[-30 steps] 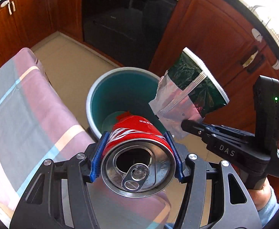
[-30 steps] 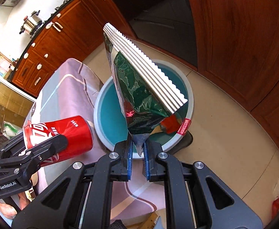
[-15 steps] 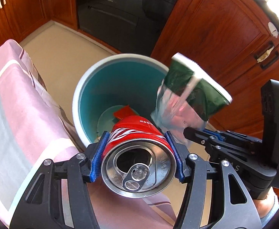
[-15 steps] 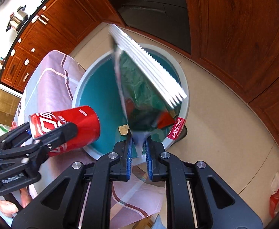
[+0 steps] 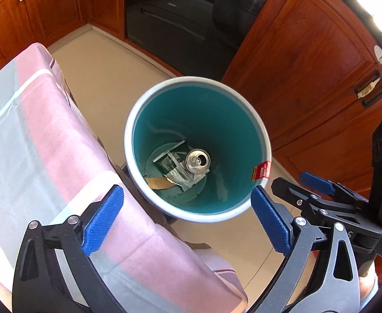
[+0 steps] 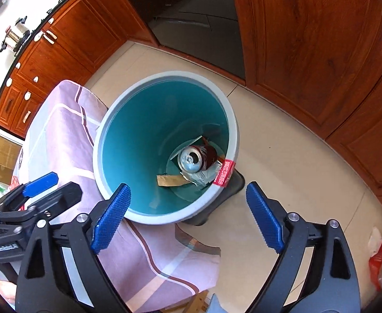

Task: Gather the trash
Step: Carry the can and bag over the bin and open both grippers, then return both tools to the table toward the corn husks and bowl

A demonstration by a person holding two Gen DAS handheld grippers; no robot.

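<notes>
- Reading labels first: the red tag [image 5: 262,171] on the bin's right rim has print on it, too small to read. The left gripper body seen from the right wrist view carries white lettering, blurred. No brand readable on the can from either view.
- Left gripper [image 5: 185,221]: released, jaws spread wide, blue pads [image 5: 103,221] holding nothing. It hangs over the near rim of the bin [image 5: 138,182], tilted down, looking into the mouth. Left pad sits over the tablecloth [image 5: 60,156], right pad over the floor just beside the rim; neither visibly touches anything.
- Bin: white rim, teal inside, standing on the tile floor [image 5: 94,60] against the right edge of the table.
- Can [image 5: 198,161]: at the bottom of the bin, opened top facing up, pull tab visible. Red side shows in the right wrist view [image 6: 191,159].
- Snack wrapper [image 5: 176,173]: silver and green foil, crumpled on the bin floor under and beside the can. A brown paper strip [image 5: 159,183] lies at its near left.
- Right gripper [image 6: 188,219]: also released, jaws wide apart, pads [image 6: 262,220] empty. Held above the near rim, angled down into the bin, just right of the left gripper.
- Far side: wooden cabinets [image 5: 308,60] and a dark oven door [image 5: 185,18].
</notes>
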